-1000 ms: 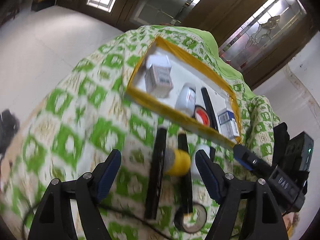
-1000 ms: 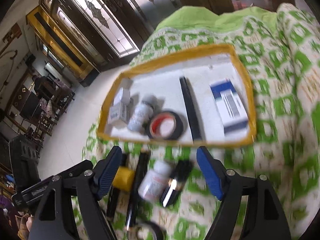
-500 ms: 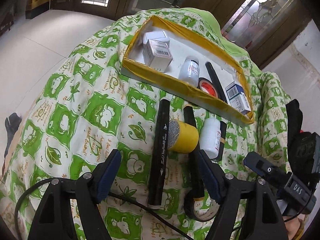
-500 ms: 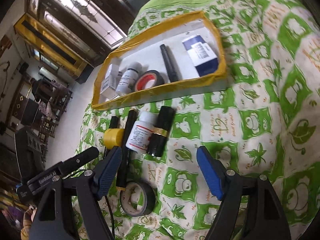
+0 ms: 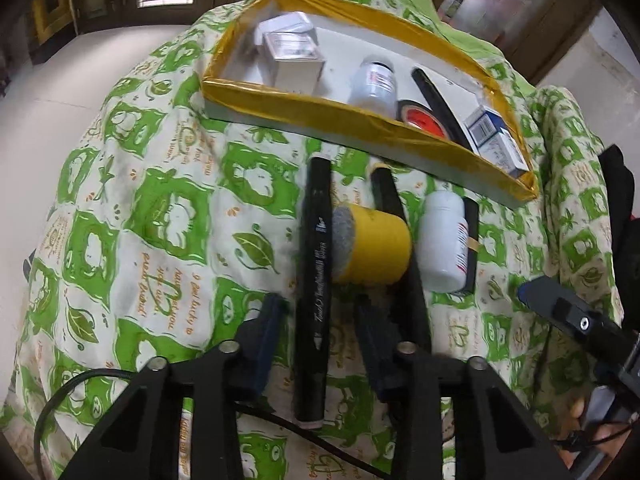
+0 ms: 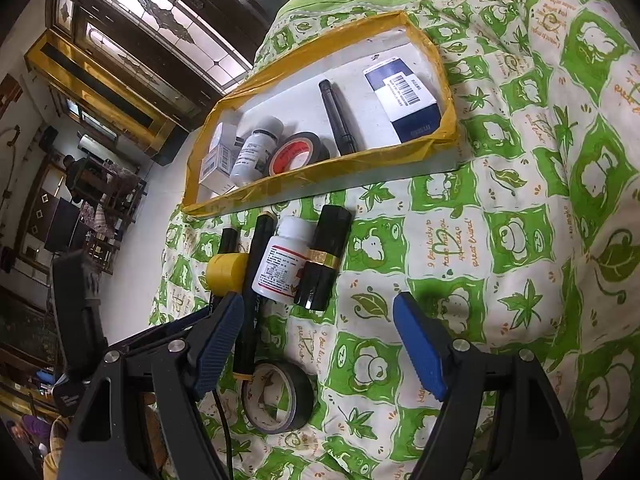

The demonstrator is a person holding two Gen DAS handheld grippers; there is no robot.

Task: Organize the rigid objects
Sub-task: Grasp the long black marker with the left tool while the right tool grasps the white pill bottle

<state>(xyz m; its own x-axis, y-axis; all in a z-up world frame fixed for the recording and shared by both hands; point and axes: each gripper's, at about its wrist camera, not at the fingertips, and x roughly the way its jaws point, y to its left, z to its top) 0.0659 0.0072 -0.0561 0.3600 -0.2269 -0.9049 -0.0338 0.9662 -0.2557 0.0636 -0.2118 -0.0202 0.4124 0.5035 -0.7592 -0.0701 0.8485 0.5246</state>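
A: Black marker (image 5: 316, 300) lies lengthwise on the green-patterned cloth (image 5: 160, 240), between the left gripper's (image 5: 318, 320) jaws, which are closing around it; the pads aren't pressing on it yet.

B: And the right gripper (image 6: 320, 344)?

A: Spread wide, nothing between its jaws, only cloth. At its 9 o'clock lies a roll of black tape (image 6: 280, 396); at 11 o'clock, a white bottle (image 6: 282, 260).

B: The tray?

A: Yellow-edged tray (image 5: 360, 120) sits at 12 o'clock of the marker, just beyond its tip. A yellow spool (image 5: 376, 248) touches the marker's right side.
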